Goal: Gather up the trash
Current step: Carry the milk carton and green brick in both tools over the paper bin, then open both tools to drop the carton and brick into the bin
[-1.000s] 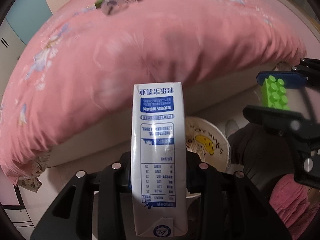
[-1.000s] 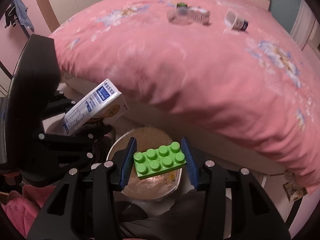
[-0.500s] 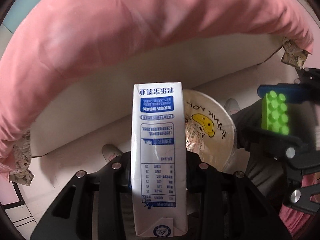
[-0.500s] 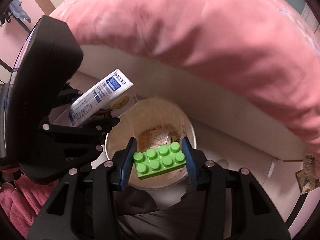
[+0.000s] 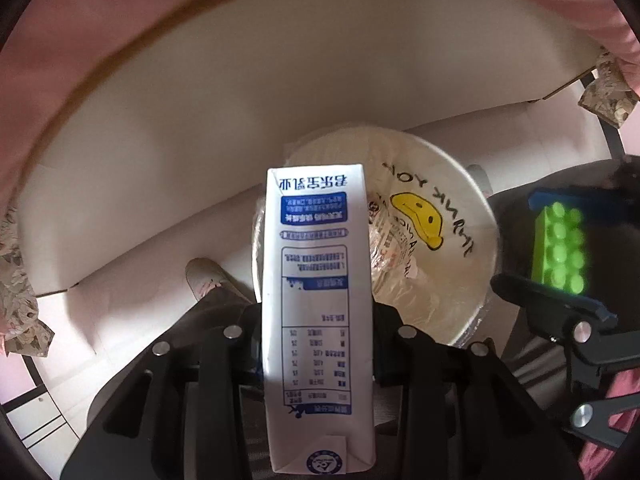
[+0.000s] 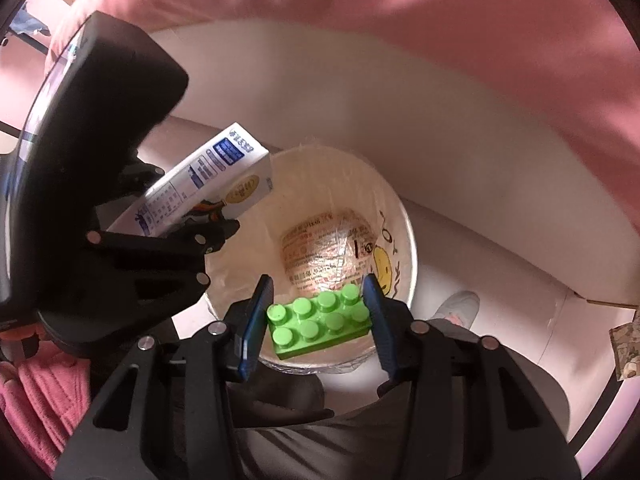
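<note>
Milk carton: white and blue, centre of the left wrist view, clamped by the left gripper — its far end over the bin.
Green toy brick: lower centre of the right wrist view, pinched between the right gripper's blue pads.
Trash bin: white, plastic-lined, below both — crumpled wrapper inside.
Pink bedspread: across the top.
</note>
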The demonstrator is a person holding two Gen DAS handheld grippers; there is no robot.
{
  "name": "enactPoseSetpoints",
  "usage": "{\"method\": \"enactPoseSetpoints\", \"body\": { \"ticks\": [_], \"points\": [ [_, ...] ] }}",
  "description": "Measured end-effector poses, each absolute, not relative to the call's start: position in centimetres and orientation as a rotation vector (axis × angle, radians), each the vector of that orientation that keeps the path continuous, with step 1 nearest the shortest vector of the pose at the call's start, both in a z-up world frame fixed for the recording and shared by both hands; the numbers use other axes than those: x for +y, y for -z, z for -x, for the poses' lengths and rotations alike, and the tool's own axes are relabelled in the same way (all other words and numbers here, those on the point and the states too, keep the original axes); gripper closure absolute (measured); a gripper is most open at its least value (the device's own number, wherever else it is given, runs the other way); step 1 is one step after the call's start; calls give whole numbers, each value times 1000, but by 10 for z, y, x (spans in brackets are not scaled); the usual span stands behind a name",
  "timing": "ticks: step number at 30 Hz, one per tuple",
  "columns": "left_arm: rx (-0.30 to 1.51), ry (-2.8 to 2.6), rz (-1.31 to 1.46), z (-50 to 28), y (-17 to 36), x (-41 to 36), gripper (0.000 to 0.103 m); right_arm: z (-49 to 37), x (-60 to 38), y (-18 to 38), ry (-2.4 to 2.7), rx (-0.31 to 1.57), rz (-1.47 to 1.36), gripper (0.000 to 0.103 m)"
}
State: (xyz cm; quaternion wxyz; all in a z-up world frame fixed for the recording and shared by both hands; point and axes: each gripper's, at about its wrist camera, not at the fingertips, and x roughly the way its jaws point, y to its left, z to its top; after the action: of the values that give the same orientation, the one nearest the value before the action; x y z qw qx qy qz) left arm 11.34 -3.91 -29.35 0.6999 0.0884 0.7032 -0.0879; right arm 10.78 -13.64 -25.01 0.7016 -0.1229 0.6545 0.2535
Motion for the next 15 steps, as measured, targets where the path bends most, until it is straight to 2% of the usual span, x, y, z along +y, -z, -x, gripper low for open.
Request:
{"method": "enactPoseSetpoints", "body": {
  "ticks": [15],
  "points": [
    [1706, 172, -89, -140, 365, -47, 65, -117, -128, 328, -553, 1648, 297, 55]
  ]
}}
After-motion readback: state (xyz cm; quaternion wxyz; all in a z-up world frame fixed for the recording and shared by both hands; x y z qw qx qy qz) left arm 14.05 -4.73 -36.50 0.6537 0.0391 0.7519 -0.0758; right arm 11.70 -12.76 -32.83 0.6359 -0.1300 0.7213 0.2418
